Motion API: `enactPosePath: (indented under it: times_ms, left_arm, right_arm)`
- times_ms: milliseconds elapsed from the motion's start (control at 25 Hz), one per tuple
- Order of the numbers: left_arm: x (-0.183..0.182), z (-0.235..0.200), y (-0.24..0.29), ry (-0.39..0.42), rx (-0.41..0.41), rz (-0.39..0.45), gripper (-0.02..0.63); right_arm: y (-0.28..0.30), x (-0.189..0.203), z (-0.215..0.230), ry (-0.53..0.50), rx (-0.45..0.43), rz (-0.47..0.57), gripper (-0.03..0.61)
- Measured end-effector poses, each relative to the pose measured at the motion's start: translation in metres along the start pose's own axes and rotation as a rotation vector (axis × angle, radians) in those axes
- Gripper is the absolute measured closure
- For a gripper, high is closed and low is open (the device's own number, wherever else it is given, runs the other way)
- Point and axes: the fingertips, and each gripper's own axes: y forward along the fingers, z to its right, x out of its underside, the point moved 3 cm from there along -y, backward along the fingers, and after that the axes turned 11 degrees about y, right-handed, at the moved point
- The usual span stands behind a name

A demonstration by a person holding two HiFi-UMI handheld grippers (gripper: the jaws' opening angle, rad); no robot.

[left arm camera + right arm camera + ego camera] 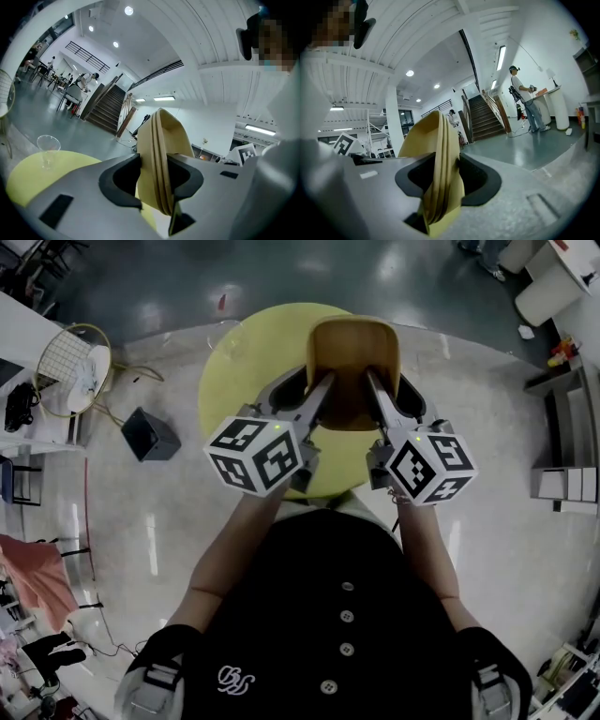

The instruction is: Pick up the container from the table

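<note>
A tan, shallow paper container [354,362] hangs above the round yellow table [234,381], held from both sides. My left gripper [319,392] is shut on its left rim, and my right gripper [377,390] is shut on its right rim. In the left gripper view the container's layered edge [161,140] stands upright, pinched in the left gripper [157,180]. The right gripper view shows the same: the folded rim [436,140] is clamped in the right gripper [443,178]. The container's inside is hidden in both gripper views.
A clear plastic cup [48,150] stands on the yellow table [28,178], left of the container. On the floor, a black box [150,434] and a round wire frame [70,367] lie to the left. A metal shelf [562,446] stands to the right. A person [520,98] stands by a distant staircase.
</note>
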Motion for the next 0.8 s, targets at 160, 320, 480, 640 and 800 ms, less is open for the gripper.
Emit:
enactPosePath:
  times_ms: [160,320,480,640,800]
  left_arm:
    - [-0.006,0.003,-0.006,0.002,-0.008,0.023,0.479]
    - [-0.01,0.006,-0.012,0.006,-0.018,0.043,0.479]
    - [-0.011,0.009,-0.016,0.014,-0.037,0.063,0.479]
    - [-0.014,0.013,-0.022,0.021,-0.058,0.086,0.479]
    - [-0.018,0.008,-0.031,0.017,-0.075,0.098,0.479]
  right_arm:
    - [-0.003,-0.004,-0.005,-0.004,-0.019,0.009,0.442]
    - [-0.005,-0.005,-0.011,-0.012,-0.037,0.013,0.443]
    - [-0.009,-0.005,-0.014,-0.014,-0.055,0.021,0.443]
    - [-0.012,-0.005,-0.018,-0.004,-0.074,0.025,0.445]
    - [-0.008,-0.005,-0.029,-0.015,-0.088,0.022,0.446]
